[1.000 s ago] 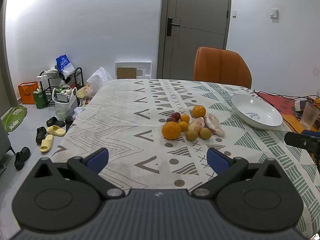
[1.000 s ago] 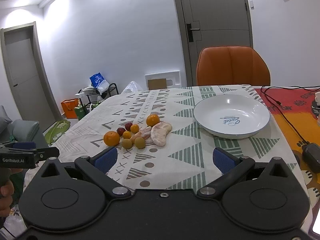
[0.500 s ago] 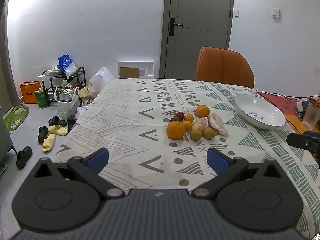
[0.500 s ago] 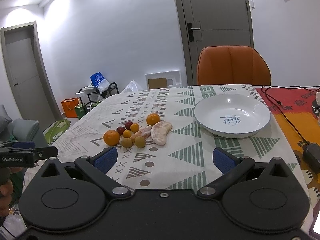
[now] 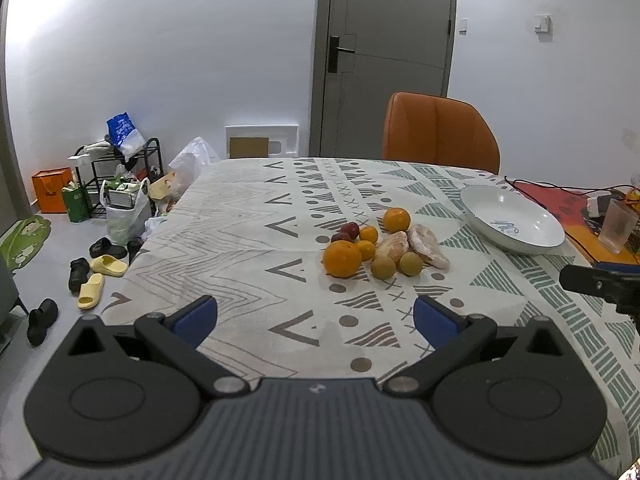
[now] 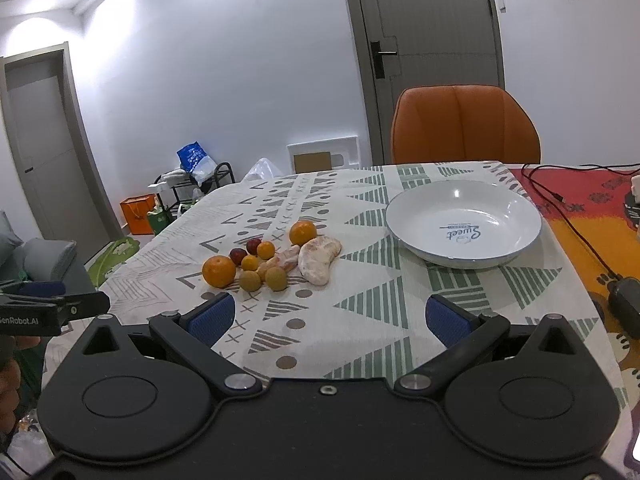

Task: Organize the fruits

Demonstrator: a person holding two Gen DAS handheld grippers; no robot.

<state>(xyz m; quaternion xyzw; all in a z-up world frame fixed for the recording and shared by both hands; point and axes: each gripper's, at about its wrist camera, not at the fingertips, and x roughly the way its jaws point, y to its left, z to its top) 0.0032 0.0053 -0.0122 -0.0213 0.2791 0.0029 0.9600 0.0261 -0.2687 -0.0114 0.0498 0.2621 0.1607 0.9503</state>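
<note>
Both the left gripper [image 5: 315,318] and right gripper [image 6: 328,316] hover with fingers wide and empty. The fruits [image 6: 272,264] cluster on the desk [image 6: 360,300] beside the empty plate [image 6: 516,248]; take an outer one first.

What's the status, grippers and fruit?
Left gripper open, empty; right gripper open, empty. Fruit pile on the tablecloth, plate empty. Nothing blocking.
</note>
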